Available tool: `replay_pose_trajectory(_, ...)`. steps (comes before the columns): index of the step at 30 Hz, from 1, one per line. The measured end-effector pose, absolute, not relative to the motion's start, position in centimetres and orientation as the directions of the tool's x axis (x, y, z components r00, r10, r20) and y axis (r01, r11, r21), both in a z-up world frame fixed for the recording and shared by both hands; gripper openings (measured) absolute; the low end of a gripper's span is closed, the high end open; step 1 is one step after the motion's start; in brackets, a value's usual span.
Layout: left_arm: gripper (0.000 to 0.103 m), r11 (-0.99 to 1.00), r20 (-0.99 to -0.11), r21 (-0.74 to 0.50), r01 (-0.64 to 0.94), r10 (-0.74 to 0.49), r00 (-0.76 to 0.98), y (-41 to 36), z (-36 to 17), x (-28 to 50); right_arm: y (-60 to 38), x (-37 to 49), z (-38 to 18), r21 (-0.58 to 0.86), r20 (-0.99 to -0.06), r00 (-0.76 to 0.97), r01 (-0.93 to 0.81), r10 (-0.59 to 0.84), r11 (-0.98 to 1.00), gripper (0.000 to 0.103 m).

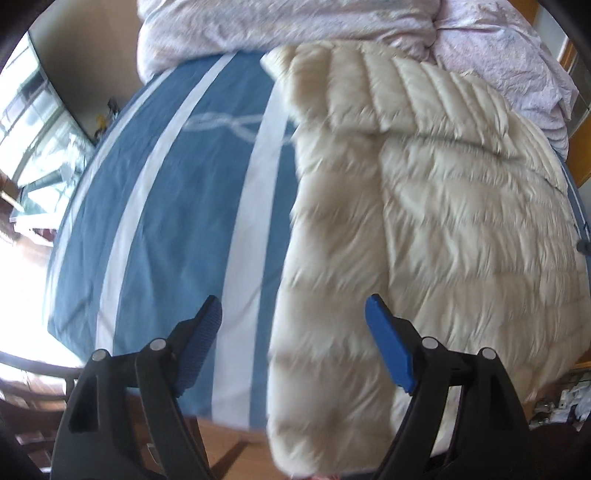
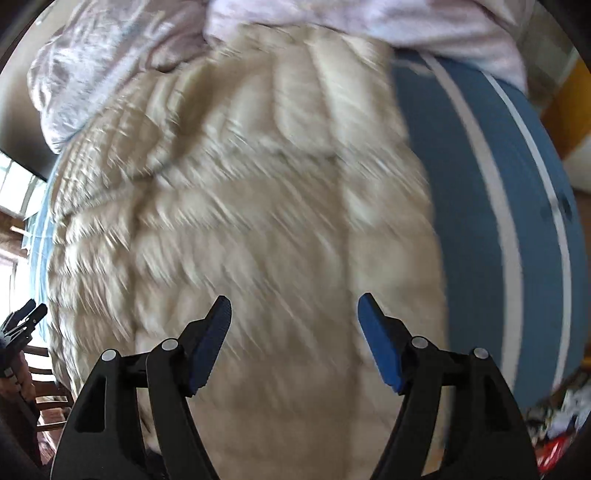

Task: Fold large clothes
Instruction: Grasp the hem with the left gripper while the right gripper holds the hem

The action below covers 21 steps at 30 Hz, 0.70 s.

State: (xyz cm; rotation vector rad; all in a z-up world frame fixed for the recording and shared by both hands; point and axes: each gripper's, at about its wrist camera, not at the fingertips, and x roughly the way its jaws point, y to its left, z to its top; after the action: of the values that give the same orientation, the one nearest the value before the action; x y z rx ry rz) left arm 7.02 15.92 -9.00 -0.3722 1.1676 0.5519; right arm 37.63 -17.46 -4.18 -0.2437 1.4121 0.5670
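- One cream quilted puffer jacket (image 1: 424,221) lies on the bed.
- One blue bed sheet with white stripes (image 1: 177,206) is under it.
- One crumpled pale pink duvet (image 1: 288,26).
- Two black grippers with blue pads: left gripper (image 1: 293,306), right gripper (image 2: 294,304).

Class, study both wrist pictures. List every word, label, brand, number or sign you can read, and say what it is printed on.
None can be read.
Blue striped bedsheet: a white looping mark, a pattern rather than letters.
Cream puffer jacket: no label or tag shows, and it is blurred.
Clutter on the floor: red packaging, too small and blurred to read.
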Motion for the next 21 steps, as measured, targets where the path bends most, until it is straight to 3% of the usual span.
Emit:
replay_pose_trajectory(11, 0.08, 0.791, -0.946, -0.115, -0.601, 0.098, 0.31, 14.0, -11.2, 3.5, -26.4, 35.0, -5.5, 0.176, -0.982, 0.0, -0.372, 0.19, 0.911, 0.073)
replay_pose_trajectory(21, 0.07, 0.797, -0.948, -0.141, -0.588, 0.063, 0.313, 12.4, -11.9, 2.7, -30.5, 33.6, -7.1, 0.21, -0.978, -0.052, -0.303, 0.204, 0.93, 0.072)
